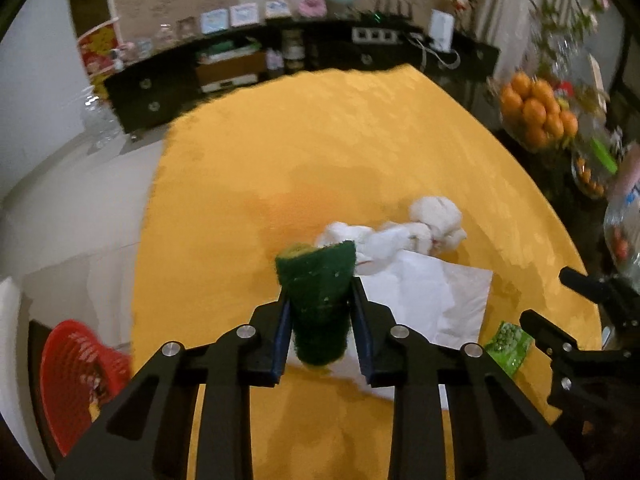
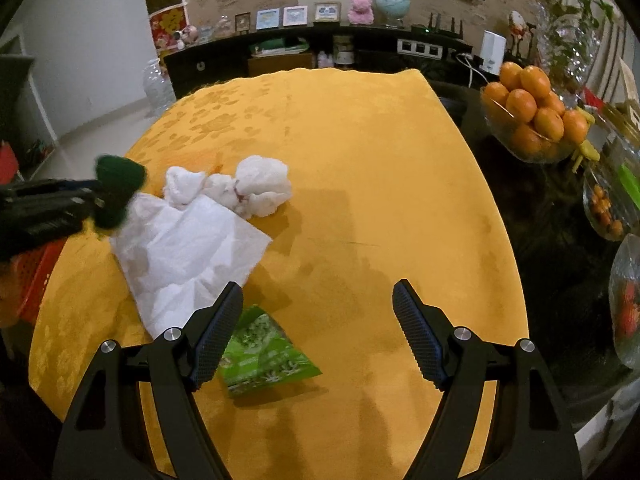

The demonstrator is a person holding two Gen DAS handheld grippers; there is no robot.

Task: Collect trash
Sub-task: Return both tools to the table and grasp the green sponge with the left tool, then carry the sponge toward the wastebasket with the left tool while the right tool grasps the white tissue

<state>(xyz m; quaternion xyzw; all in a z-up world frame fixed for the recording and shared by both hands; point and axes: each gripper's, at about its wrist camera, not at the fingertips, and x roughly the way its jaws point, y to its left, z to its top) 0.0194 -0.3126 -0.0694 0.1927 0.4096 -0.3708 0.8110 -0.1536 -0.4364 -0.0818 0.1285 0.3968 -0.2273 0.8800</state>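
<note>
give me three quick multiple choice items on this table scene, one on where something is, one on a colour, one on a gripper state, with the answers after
1. Where does the green wrapper lie?
A. in the red basket
B. on the yellow tablecloth, by the right gripper's left finger
C. in the bowl of oranges

2. What colour is the scouring face of the sponge?
A. dark green
B. pink
C. white

3. How is the left gripper?
A. wide open over bare cloth
B. out of view
C. shut on the sponge

Answers:
1 B, the wrapper rests on the tablecloth under the right gripper, which is open.
2 A, the face showing between the jaws is dark green.
3 C, both pads press the sponge's sides above the white paper.
</note>
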